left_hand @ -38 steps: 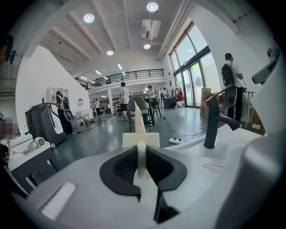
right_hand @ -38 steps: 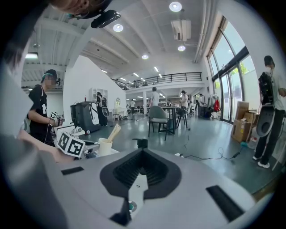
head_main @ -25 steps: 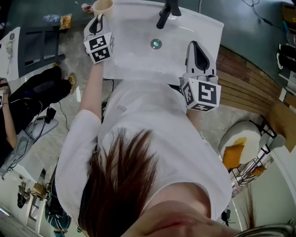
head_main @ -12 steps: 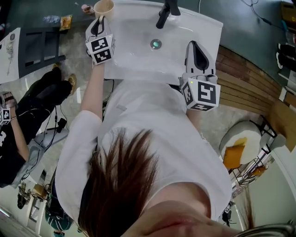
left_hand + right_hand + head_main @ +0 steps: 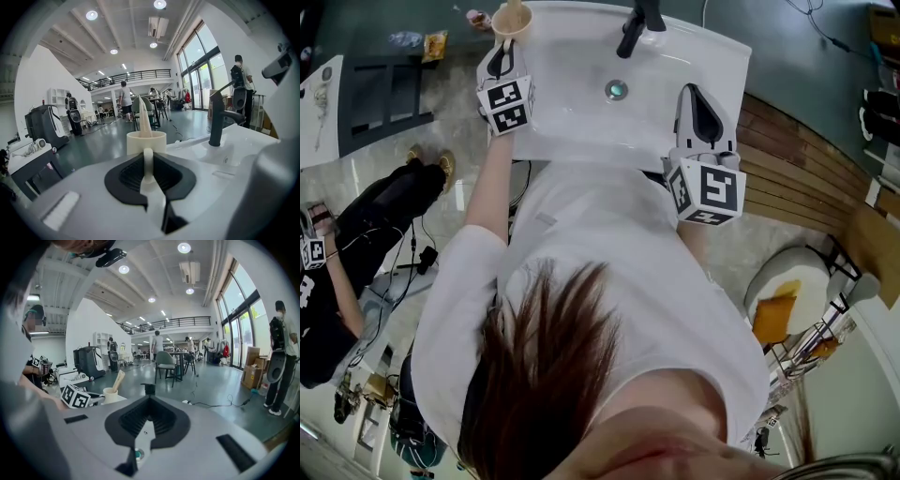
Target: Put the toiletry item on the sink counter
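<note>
A: What's the left gripper (image 5: 147, 153) doing?
B: Clamped on the cup (image 5: 146, 142) by its handle (image 5: 148, 163), with a stick-like item (image 5: 142, 117) inside. It's at the sink (image 5: 581, 108)'s back-left bench corner. Can't tell if it's seated.
A: Why the handle?
B: Likely so it sits upright. The right gripper (image 5: 149, 398) is parted and empty, by the basin.

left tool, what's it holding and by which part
The left tool holds the cup by its handle, which is pinched between the jaws. The cup's body stands just past the tips.
</note>
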A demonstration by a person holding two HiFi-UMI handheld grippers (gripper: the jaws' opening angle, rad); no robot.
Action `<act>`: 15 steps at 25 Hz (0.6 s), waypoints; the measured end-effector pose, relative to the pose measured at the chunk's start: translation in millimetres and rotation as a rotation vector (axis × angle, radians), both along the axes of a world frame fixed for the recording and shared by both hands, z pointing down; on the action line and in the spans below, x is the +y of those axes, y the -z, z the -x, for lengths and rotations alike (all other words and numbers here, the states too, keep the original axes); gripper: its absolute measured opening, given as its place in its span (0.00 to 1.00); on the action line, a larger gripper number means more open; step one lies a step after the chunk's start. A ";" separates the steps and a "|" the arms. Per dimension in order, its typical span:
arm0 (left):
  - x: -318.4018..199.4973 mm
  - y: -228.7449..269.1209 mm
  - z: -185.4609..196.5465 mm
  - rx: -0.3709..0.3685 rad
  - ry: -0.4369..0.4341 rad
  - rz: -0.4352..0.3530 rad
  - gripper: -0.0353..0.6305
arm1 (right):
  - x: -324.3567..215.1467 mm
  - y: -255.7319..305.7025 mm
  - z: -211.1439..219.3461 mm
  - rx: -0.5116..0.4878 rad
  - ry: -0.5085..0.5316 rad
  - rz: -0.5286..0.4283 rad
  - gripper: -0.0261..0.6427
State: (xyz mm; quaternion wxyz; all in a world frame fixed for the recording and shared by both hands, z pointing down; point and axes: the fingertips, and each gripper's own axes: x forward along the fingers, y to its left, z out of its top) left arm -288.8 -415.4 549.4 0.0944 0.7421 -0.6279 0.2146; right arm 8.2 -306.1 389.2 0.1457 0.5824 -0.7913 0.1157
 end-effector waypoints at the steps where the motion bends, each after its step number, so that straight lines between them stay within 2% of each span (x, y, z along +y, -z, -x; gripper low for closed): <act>1: 0.4 -1.4 0.4 0.001 0.001 0.002 0.12 | -0.1 -0.5 0.2 0.000 0.000 0.000 0.05; 15: 1.7 -11.8 2.5 0.012 0.006 0.047 0.13 | 1.3 0.4 -1.7 -0.002 -0.002 -0.006 0.05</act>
